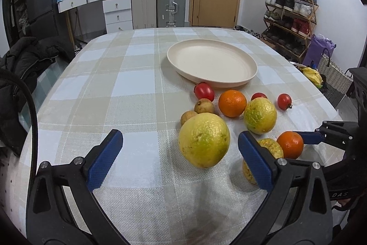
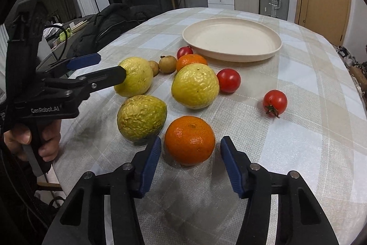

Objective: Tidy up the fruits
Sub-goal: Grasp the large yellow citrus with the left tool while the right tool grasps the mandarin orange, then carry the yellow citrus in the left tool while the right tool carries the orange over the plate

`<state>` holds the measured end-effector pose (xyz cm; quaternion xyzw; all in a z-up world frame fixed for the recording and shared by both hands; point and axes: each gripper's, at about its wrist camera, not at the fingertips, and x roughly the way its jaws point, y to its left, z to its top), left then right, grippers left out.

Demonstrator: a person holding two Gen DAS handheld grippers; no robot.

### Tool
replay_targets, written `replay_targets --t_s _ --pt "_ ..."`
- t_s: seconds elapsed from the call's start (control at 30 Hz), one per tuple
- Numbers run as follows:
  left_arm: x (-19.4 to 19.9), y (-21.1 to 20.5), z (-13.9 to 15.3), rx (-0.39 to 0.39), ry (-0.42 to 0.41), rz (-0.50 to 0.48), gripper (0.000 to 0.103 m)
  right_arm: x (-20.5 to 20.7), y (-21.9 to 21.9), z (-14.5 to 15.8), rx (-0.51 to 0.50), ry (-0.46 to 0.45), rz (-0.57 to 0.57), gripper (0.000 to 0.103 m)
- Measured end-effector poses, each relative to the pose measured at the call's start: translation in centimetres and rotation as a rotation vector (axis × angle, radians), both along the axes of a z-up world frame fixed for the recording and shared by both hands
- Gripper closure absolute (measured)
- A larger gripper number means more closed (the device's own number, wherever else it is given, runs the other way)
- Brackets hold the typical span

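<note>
Two handheld grippers are working over the checked tablecloth (image 1: 137,88), where a loose cluster of fruit is lying just short of the empty cream round plate (image 1: 212,61).

The right gripper (image 2: 190,160) is standing with its blue-padded fingers apart, straddling the round orange mandarin (image 2: 190,140); the fruit is sitting on the cloth between the pads, seemingly touching neither. It is looking light and firm, with a pebbled skin offering fair grip, so closing across its widest middle seems best, gently, since the flesh would probably bruise.

The left gripper (image 1: 181,153) is also hanging spread wide, with the large yellow-green citrus (image 1: 204,140) lying between its fingertips, nearer the right pad. This one is likely heavier and rounder, so it may roll or slip unless taken at its equator.

Beside them a wrinkled yellow citrus (image 2: 141,117) is resting, almost touching the mandarin.
</note>
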<state>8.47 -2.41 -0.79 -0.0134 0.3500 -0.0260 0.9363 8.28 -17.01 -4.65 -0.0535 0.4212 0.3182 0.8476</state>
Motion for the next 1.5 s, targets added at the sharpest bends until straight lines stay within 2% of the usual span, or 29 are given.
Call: replay_targets --t_s 0.27,0.43,0.63,0.73,0.9,1.03,1.23,1.5 --pt "1.5 -0.3 -0.9 -0.008 0.051 -0.015 0.003 0.2 -0.1 0.2 0.020 0.015 0.004 0.060" --pt "2.1 0.1 -1.2 -0.044 0.075 -0.014 0.003 0.2 -0.7 0.5 0.038 0.003 -0.013 0.061" --pt "2.9 0.6 -1.9 -0.098 0.119 -0.014 0.013 0.3 -1.6 1.1 0.040 -0.028 -0.045 0.061" --pt "3.2 0.9 -2.3 -0.153 0.142 -0.029 0.022 0.4 -1.9 1.4 0.049 -0.036 -0.057 0.061" --pt "3.5 0.4 -2.9 -0.213 0.173 -0.091 0.053 0.5 -2.0 1.5 0.050 -0.040 -0.061 0.061" --pt "3.2 0.0 -2.8 -0.188 0.164 -0.082 0.053 0.5 -1.9 1.4 0.051 -0.043 -0.059 0.061" --pt "2.6 0.5 -2.2 -0.201 0.135 -0.064 0.053 0.5 -2.0 1.5 0.058 -0.061 -0.063 0.061" --pt "1.5 0.7 0.0 -0.194 0.043 -0.055 0.053 0.6 -2.6 2.9 0.089 -0.124 -0.095 0.061"
